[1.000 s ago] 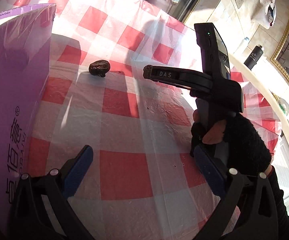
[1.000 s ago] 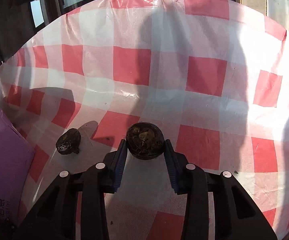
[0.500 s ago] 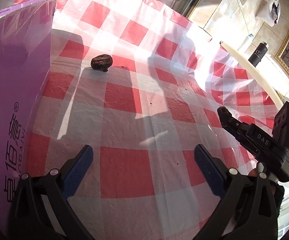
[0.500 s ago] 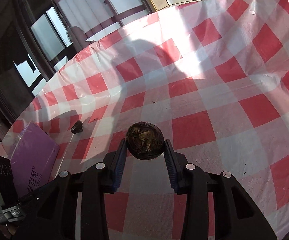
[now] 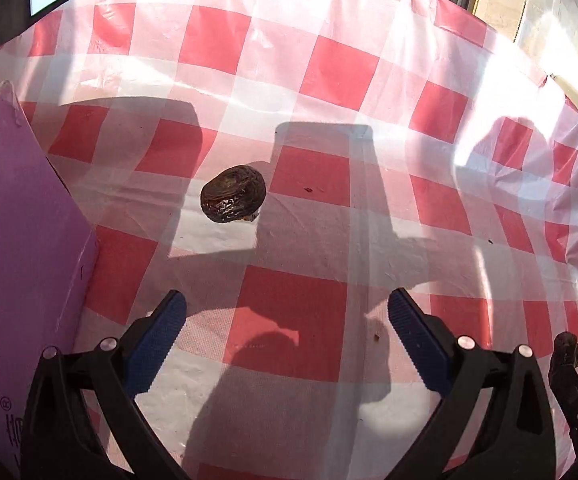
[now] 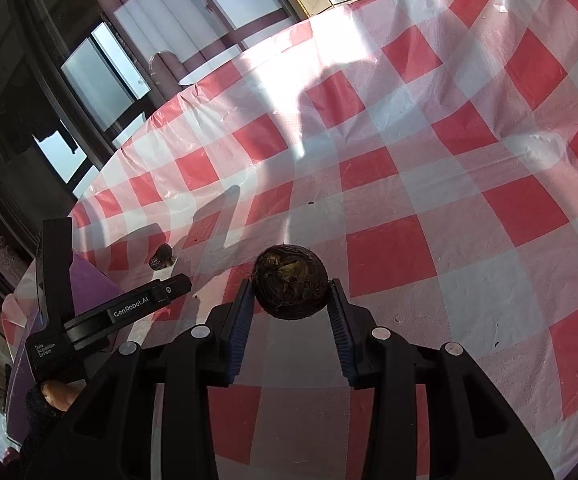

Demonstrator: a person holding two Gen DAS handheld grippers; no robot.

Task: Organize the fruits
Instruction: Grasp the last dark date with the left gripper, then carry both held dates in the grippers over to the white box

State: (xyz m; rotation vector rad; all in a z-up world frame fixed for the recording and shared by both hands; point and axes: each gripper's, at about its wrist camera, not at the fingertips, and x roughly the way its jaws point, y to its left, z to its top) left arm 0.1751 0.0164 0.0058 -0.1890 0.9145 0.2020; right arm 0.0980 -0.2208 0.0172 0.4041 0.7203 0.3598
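A dark wrinkled fruit [image 5: 233,199] lies on the red-and-white checked cloth [image 5: 329,60], close to a purple box [image 5: 17,260]. My left gripper [image 5: 286,308] is open, its blue pads wide apart, a short way in front of that fruit and apart from it. My right gripper [image 6: 291,294] is shut on a round dark fibrous fruit [image 6: 289,284], held above the cloth. The right wrist view also has the wrinkled fruit [image 6: 161,258] small at the left, behind the left gripper's black frame [image 6: 89,316].
The purple box [image 6: 89,284] stands at the table's left side. A gloved hand [image 6: 45,396] holds the left gripper. Dark window frames and curtains lie beyond the table's far edge. A dark tip [image 5: 567,354] shows at the lower right of the left wrist view.
The left gripper swung towards the wrinkled fruit, which now looks larger and nearer the centre. The right gripper left the middle of the left view. The right view turned, still with its fruit.
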